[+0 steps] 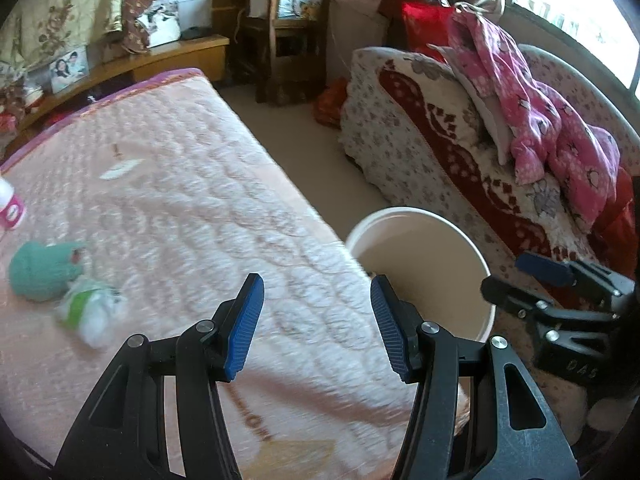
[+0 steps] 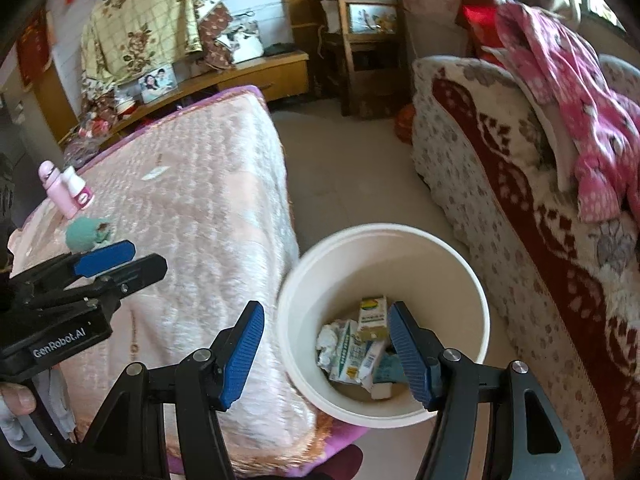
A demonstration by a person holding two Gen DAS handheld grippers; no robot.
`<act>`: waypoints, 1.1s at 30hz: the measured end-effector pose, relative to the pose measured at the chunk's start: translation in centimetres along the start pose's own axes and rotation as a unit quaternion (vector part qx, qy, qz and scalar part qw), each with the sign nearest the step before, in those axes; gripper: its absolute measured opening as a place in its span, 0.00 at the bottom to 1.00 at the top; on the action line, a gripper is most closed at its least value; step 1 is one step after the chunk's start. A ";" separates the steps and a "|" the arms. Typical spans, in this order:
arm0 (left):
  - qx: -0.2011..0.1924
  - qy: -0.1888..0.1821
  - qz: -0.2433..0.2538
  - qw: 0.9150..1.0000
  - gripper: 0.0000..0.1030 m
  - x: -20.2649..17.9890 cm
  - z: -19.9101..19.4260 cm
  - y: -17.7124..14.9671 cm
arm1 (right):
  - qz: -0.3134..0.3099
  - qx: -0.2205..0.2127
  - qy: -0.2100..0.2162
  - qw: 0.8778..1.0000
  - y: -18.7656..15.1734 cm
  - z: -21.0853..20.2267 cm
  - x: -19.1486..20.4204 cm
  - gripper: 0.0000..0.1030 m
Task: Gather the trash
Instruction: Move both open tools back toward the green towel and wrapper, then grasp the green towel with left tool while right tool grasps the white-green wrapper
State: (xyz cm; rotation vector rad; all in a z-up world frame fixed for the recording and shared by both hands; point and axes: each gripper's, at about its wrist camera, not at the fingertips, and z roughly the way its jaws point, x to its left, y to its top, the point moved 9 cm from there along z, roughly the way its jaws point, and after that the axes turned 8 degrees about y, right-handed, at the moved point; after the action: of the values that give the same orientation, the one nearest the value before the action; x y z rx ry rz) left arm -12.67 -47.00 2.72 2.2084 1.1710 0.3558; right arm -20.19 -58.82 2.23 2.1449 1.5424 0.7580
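**Both tongs empty, bin between bed and sofa**

Right tongs point(image 2: 326, 354): jaws parted, nothing between the pads, hovering above the white trash bin point(image 2: 478, 280). Left tongs point(image 1: 318, 330): also released, empty, above the bed edge. From the right wrist view the left unit body reads "GenRobot.AI"; a thumb point(image 2: 18, 400) grips it at the frame edge. From the left wrist view the right unit point(image 1: 560, 296) shows "DA5", partly legible.

Bin sits on the floor, touching the pink quilted bed point(image 2: 208, 216). Inside: a green-yellow drink carton point(image 2: 372, 316), a flattened white-green carton point(image 2: 354, 354), crumpled tissue point(image 2: 328, 338). Carton print too small to read.

Still on the bed: crumpled green-white plastic wrapper point(image 1: 90, 310), just beside a teal knitted item point(image 1: 42, 272). Farther: white bottle with pink label point(image 2: 80, 190) next to a pink bottle point(image 2: 56, 188), label unreadable. A small white scrap point(image 1: 120, 170) lies mid-bed.

Far: floral sofa point(image 2: 480, 184) with pink garment point(image 2: 580, 92), wooden chair point(image 2: 360, 40), framed photo point(image 2: 158, 82) on the headboard shelf.
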 end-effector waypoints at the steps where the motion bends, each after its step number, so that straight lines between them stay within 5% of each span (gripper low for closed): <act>1: -0.001 0.004 -0.003 1.000 0.52 0.7 -0.2 0.0 | -0.004 -0.002 0.002 1.000 0.3 -0.1 0.6 0.62; 10: 0.007 0.043 -0.049 0.998 0.53 10.2 -1.7 -1.1 | -0.048 0.000 0.043 0.998 1.8 0.8 7.7 0.63; 21: 0.030 0.092 -0.164 0.982 0.53 25.3 -0.7 -1.7 | -0.085 0.057 0.102 0.990 0.8 6.6 16.1 0.64; 29: 0.040 0.127 -0.206 0.970 0.53 30.9 1.5 -0.5 | -0.105 0.080 0.135 0.982 0.6 9.0 19.8 0.66; 33: 0.046 0.091 -0.216 0.971 0.57 31.3 3.0 -0.2 | -0.118 0.089 0.164 0.975 0.9 10.4 22.2 0.69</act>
State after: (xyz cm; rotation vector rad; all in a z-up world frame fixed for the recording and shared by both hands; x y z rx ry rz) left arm 6.57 -22.48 -1.11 1.9526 1.7539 0.3285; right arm -7.46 -38.05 -0.94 1.9758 2.0634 0.9569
